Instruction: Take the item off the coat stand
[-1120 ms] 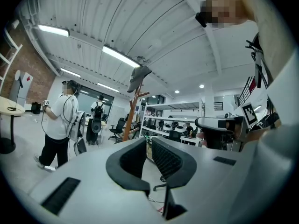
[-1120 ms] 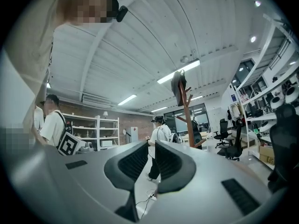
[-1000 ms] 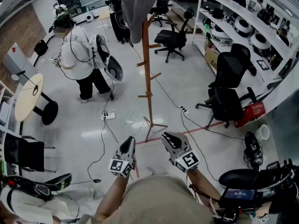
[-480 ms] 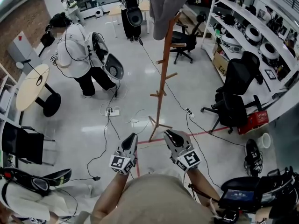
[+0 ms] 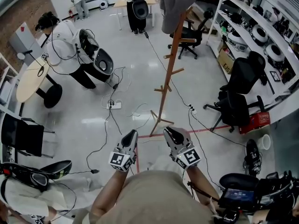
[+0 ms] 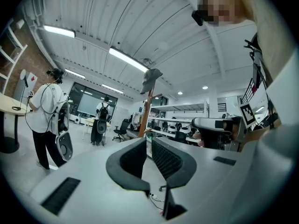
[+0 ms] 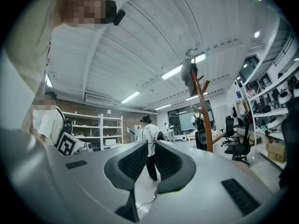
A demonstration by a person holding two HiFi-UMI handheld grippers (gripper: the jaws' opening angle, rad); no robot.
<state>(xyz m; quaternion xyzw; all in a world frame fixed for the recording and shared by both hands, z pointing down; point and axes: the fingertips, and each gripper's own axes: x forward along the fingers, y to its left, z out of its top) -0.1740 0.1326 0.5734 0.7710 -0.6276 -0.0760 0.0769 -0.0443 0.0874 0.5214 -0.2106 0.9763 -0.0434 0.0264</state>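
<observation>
Left tongs (image 5: 131,134) and right tongs (image 5: 169,132) are sitting closed, empty, well apart from coat stand (image 5: 167,78); probably needing approach, wide opening, lifting grey garment (image 5: 176,3) upward.

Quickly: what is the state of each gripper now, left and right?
Left gripper: closed, holding nothing.
Right gripper: closed, holding nothing.

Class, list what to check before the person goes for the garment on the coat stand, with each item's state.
1. Grey garment hangs atop coat stand: ok.
2. Left tool empty: ok.
3. Right tool empty: ok.
4. Jaws open for grasping: not ok, both shut.
5. Garment within reach: not ok, stand further ahead.
6. Path free of floor cables: not ok, trip risk.
</observation>
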